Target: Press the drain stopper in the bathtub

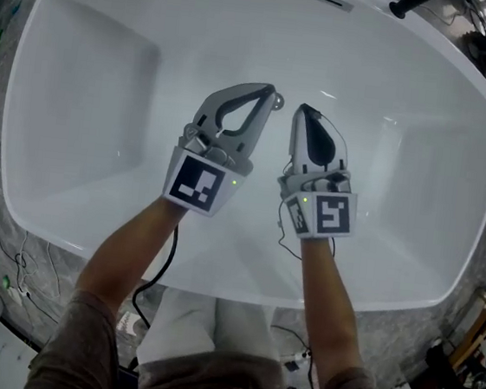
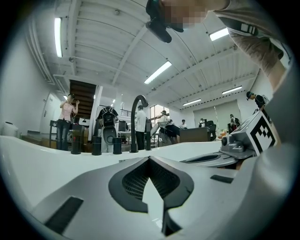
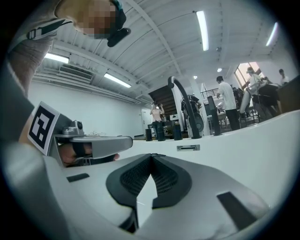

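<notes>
- Left hand-held gripper (image 1: 269, 90): jaws pressed together at the tips, nothing between them, its tip just beside the drain stopper (image 1: 278, 102) on the bathtub (image 1: 89, 93) floor
- Right hand-held gripper (image 1: 304, 110): jaws also pressed together, empty, close beside the left one

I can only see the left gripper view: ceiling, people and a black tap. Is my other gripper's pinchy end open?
Observer: No. The right gripper view shows the right gripper with its jaw tips together and nothing between them.
Operator: Where are we over the tub?
Observer: In the head view, both grippers hang over the middle of the white bathtub, with the left gripper close beside the right.
Operator: Can you see the plug?
Observer: A small shiny round thing shows just past the left gripper's tip. It may be the drain stopper, but I cannot tell for sure.
</notes>
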Demonstrator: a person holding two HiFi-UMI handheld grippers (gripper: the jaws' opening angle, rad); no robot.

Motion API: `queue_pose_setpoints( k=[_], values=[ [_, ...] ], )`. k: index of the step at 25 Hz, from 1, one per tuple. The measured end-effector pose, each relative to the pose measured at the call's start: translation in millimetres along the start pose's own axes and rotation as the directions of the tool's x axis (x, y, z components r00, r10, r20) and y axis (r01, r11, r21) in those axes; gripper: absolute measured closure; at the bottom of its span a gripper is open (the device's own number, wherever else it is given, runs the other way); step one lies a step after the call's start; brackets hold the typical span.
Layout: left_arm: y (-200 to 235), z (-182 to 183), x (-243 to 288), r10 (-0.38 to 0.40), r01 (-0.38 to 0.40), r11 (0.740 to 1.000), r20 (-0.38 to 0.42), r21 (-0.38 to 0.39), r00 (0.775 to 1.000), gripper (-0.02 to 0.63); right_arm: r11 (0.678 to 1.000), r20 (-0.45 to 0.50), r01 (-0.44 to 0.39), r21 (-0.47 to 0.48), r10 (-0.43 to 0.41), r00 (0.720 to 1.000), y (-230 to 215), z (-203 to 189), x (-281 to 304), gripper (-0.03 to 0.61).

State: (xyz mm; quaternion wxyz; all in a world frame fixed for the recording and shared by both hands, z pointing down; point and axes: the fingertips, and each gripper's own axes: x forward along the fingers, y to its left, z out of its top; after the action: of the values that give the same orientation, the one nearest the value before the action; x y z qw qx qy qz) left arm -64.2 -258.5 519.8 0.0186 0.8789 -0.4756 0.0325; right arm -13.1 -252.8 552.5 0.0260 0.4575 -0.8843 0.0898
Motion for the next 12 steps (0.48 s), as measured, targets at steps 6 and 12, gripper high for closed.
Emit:
queue_pose_setpoints(
  k=[6, 12],
  values=[
    [2.0, -43.3, 11.1, 0.009, -0.009, 1.000, -0.002, -0.008, 1.000, 0.611, 1.000, -0.009, -0.023, -0.001, 0.023, 1.000, -6.6, -40.4, 14.7, 0.578],
    [9.5, -69.9, 8.9, 0.028, -0.028, 0.999, 0.002, -0.017, 1.000, 0.611, 1.000, -0.009, -0.025, 0.010, 0.026, 1.000, -3.7, -65.5, 29.2, 0.578]
  ],
)
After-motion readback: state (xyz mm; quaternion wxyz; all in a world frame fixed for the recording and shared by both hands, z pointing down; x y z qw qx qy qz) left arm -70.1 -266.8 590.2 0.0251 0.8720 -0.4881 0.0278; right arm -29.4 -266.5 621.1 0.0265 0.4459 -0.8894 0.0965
